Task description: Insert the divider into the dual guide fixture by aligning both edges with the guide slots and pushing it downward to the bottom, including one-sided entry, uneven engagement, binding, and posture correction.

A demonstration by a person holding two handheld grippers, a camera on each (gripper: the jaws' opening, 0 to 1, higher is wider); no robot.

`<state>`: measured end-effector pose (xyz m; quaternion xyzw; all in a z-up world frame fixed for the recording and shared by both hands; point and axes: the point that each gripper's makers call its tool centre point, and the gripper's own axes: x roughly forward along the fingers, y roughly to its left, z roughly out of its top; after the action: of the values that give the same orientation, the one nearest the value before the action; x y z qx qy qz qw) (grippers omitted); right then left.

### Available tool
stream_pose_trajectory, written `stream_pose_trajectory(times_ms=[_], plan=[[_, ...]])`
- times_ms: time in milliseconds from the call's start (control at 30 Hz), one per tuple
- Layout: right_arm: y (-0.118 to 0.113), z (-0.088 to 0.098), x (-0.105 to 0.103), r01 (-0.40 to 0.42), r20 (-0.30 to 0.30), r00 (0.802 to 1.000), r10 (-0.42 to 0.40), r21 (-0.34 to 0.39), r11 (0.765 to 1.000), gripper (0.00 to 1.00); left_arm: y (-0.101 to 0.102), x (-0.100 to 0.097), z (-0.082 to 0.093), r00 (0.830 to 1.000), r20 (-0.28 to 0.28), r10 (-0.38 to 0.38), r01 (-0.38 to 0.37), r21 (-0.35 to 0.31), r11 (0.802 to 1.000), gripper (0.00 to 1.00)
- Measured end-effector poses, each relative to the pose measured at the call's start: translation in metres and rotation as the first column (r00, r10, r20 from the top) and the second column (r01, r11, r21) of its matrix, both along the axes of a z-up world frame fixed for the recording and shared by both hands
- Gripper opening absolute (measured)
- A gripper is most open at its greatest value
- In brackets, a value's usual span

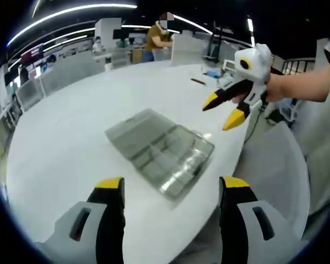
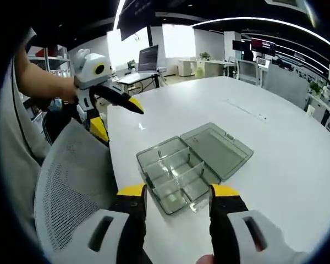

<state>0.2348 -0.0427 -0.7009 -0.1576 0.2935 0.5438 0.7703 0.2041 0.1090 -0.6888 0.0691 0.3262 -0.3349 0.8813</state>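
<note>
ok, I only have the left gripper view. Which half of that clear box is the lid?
Observer: In the right gripper view the plain lid lies flat open on the far side. The compartment tray is the half nearest the right gripper.
Operator: And how does my left gripper look from outside?
Observer: The left gripper is open with nothing between its jaws, held near the mesh chair by the table's edge.
</note>
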Motion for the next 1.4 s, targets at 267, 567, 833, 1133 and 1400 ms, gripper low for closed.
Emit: stream_pose_trajectory(times_ms=[267,567,833,1133,1400], plan=[[-0.009,0.008,-0.011,0.044,-0.015,0.999,-0.044,0.04,0.998,0.48,0.006,0.005,0.0,1.0,0.004,-0.002,0.002,0.004,1.0,0.67],[-0.014,0.013,-0.022,0.074,-0.009,0.997,-0.073,0.06,0.995,0.53,0.015,0.007,-0.003,1.0,0.0,-0.008,0.008,0.015,1.0,0.67],[-0.017,0.019,-0.028,0.091,-0.002,0.996,-0.091,0.068,0.994,0.56,0.02,0.012,-0.004,1.0,0.002,-0.02,0.02,0.022,1.0,0.67],[-0.018,0.026,-0.036,0.097,0.012,0.995,-0.098,0.072,0.993,0.59,0.019,0.017,-0.006,0.999,0.002,-0.046,0.046,0.028,0.999,0.67],[-0.017,0.031,-0.042,0.097,0.021,0.995,-0.099,0.076,0.992,0.6,0.025,0.024,-0.01,0.998,0.003,-0.066,0.066,0.049,0.997,0.67]])
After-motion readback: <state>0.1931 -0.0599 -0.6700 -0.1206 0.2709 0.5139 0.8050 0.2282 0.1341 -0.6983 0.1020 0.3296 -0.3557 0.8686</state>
